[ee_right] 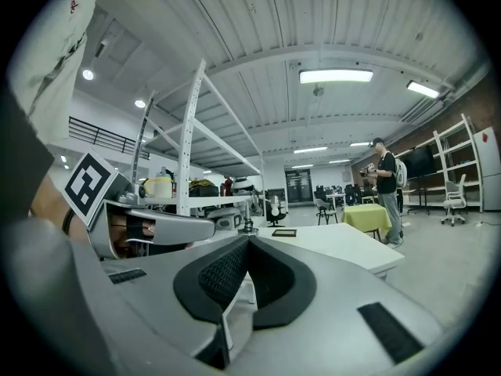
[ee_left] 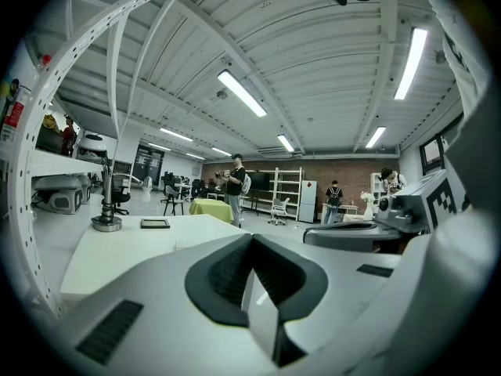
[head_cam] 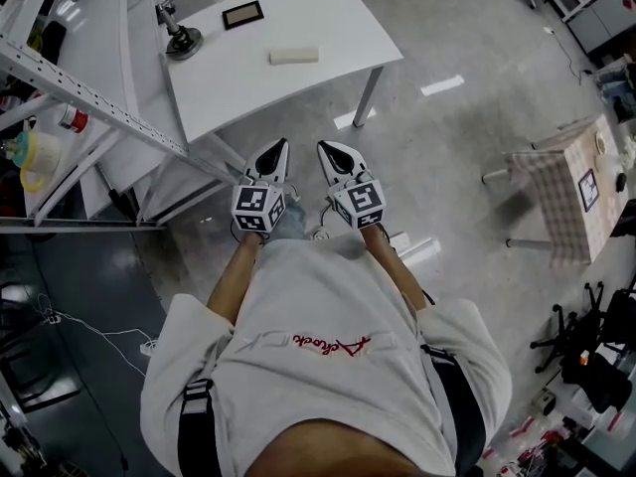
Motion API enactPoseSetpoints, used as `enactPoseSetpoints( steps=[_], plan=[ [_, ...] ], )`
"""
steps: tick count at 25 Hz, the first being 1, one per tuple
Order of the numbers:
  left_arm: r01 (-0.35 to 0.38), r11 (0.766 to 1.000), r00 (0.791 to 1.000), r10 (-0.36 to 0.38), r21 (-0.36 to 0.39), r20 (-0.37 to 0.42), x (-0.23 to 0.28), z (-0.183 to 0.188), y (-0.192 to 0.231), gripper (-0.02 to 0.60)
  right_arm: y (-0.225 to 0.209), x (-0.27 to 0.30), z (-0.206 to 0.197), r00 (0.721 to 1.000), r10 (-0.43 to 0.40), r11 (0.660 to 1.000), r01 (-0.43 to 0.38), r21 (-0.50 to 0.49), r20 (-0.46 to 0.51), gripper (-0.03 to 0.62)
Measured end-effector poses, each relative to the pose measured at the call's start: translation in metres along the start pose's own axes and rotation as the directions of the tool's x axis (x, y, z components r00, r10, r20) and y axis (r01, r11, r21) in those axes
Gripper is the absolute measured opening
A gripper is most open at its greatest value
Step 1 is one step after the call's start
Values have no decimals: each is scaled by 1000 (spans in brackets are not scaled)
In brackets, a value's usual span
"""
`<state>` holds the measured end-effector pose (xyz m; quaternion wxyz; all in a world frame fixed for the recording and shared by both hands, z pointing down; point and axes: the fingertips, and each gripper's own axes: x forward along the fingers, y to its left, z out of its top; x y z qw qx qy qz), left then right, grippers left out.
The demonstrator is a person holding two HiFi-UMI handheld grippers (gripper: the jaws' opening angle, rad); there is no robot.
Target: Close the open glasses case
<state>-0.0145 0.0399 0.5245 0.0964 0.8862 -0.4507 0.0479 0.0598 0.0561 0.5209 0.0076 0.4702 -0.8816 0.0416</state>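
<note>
A white table stands ahead of me across the grey floor. On it lie a dark flat rectangle with a pale rim and a pale oblong thing; I cannot tell which is the glasses case. The dark rectangle also shows in the left gripper view and the right gripper view. My left gripper and right gripper hang side by side over the floor, short of the table. Both are shut and hold nothing.
A black stand with a metal arm sits at the table's left end. A metal shelving rack runs along the left. A checkered-cloth table is at the right. People stand far off near a yellow-covered table.
</note>
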Motion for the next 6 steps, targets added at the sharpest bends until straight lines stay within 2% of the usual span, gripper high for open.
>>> enactPoseSetpoints(
  steps=[6],
  plan=[
    [1,1000,1000,-1,8,-7,1,-2,0,31,-2,0,0,1000,-4,1000,4,12,6,18]
  ],
)
